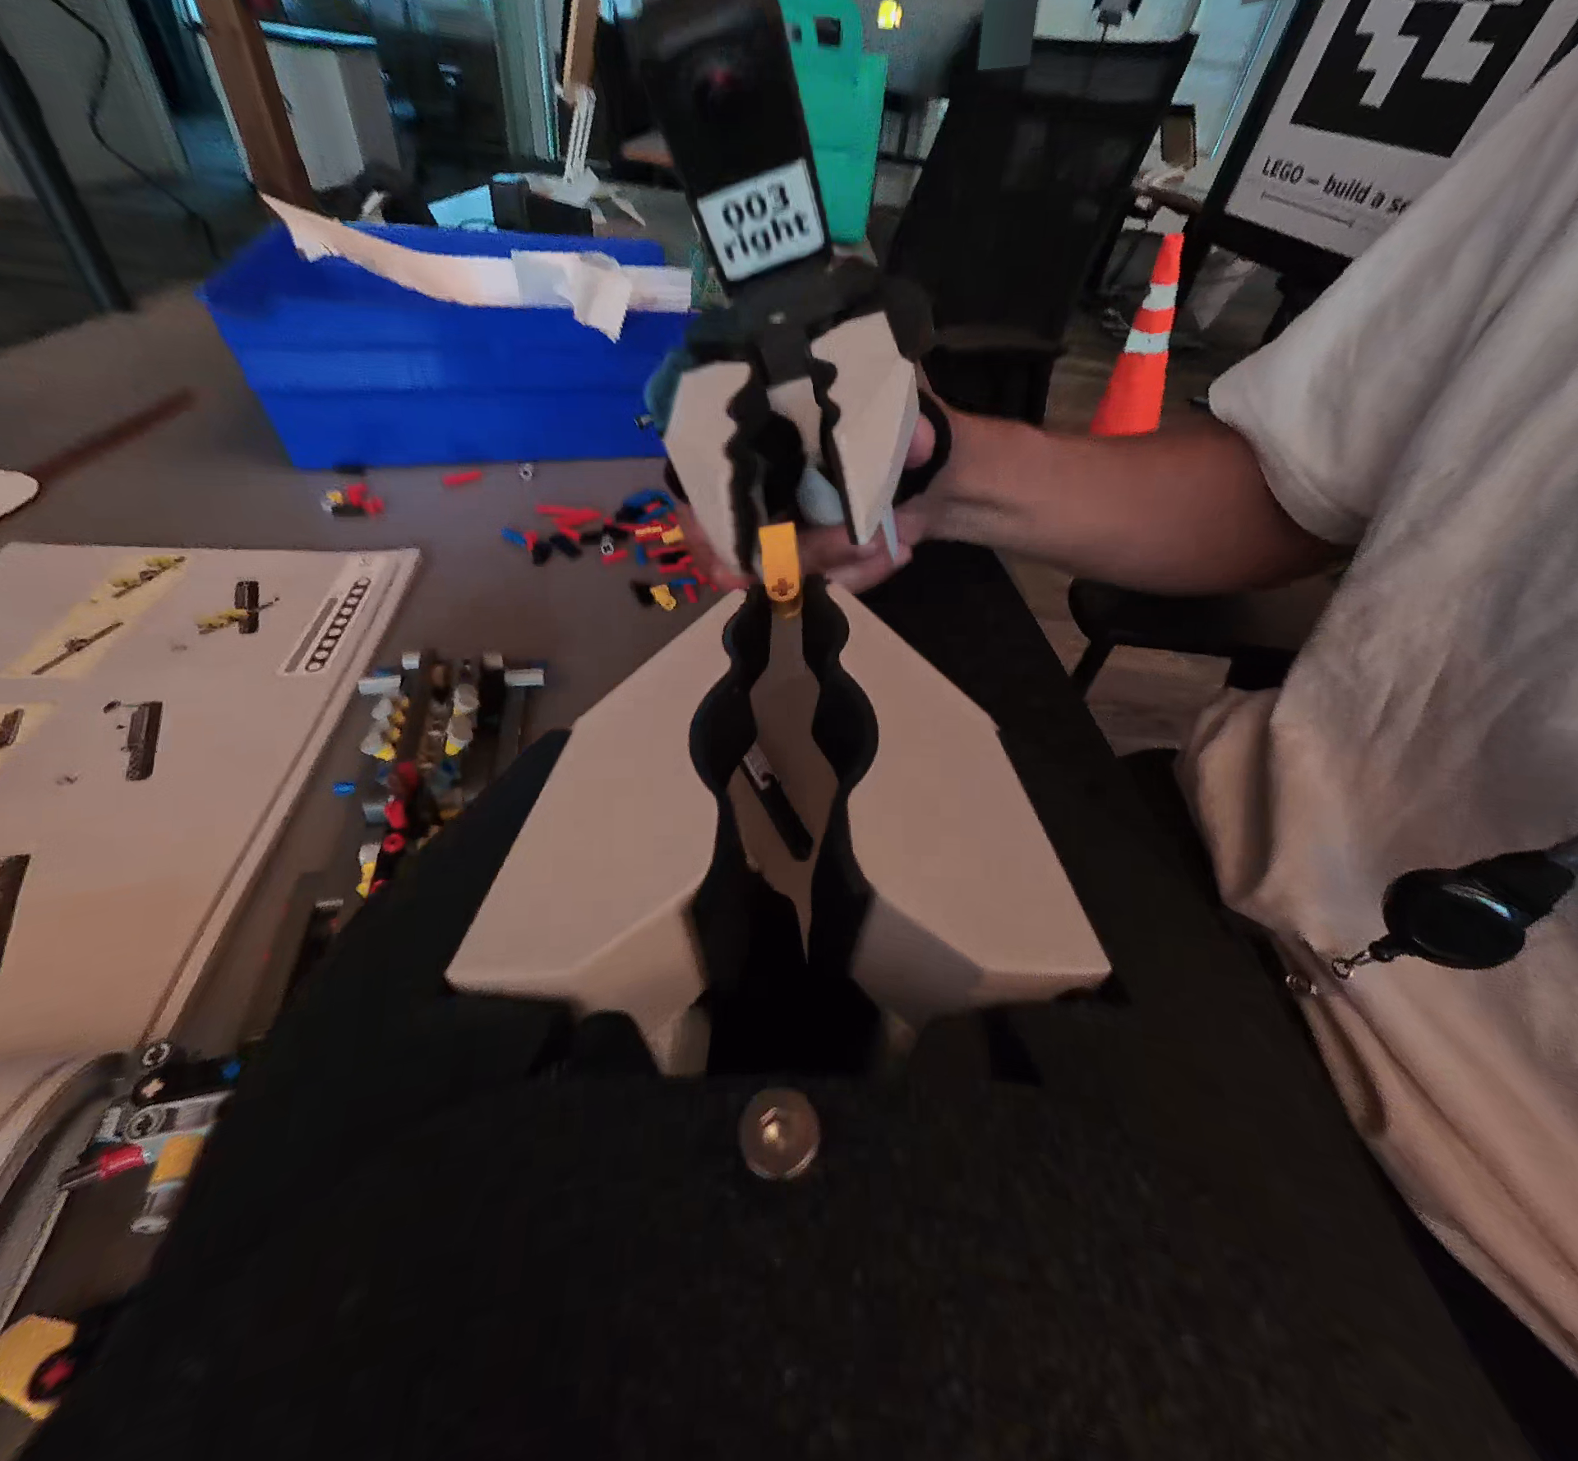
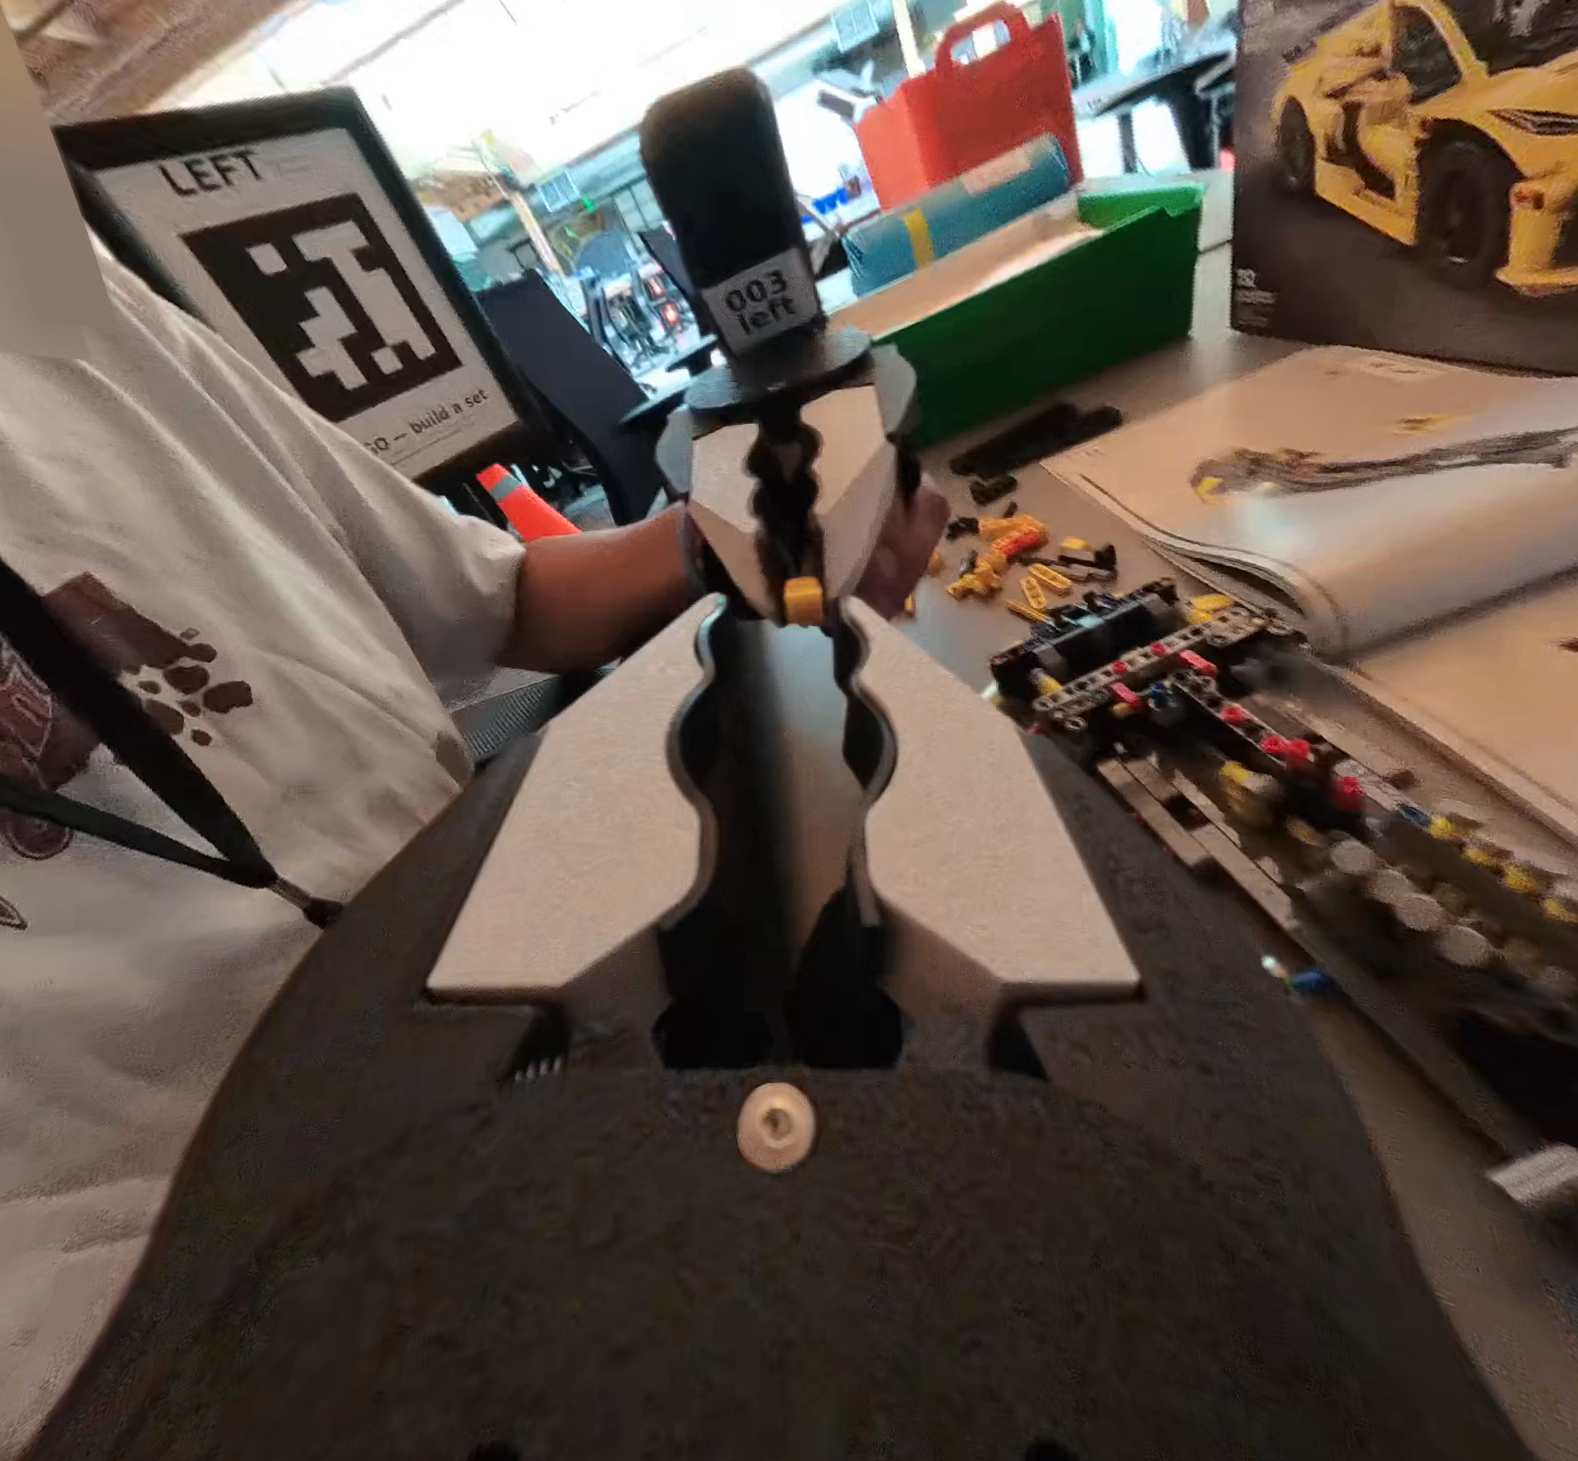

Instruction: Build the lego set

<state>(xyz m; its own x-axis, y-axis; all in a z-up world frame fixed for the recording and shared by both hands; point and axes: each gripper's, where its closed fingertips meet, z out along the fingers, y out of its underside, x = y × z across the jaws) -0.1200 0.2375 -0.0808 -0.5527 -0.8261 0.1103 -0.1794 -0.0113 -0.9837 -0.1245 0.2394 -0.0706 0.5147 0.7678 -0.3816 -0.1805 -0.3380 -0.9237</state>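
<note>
Your 2 hand-held grippers meet tip to tip above the surface (image 2: 1008, 635): the left hand-held gripper (image 1: 781, 609) and the right hand-held gripper (image 2: 786, 617) both pinch the yellow piece (image 1: 779, 570), with the chassis (image 2: 1136, 660) beside it.

You have two grippers, left gripper (image 1: 781, 609) and right gripper (image 2: 781, 626), meeting on one yellow connector (image 1: 779, 570). One blue bin (image 1: 444, 361) at 11 o'clock, one open instruction booklet (image 1: 171, 728), one orange cone (image 1: 1140, 344).
</note>
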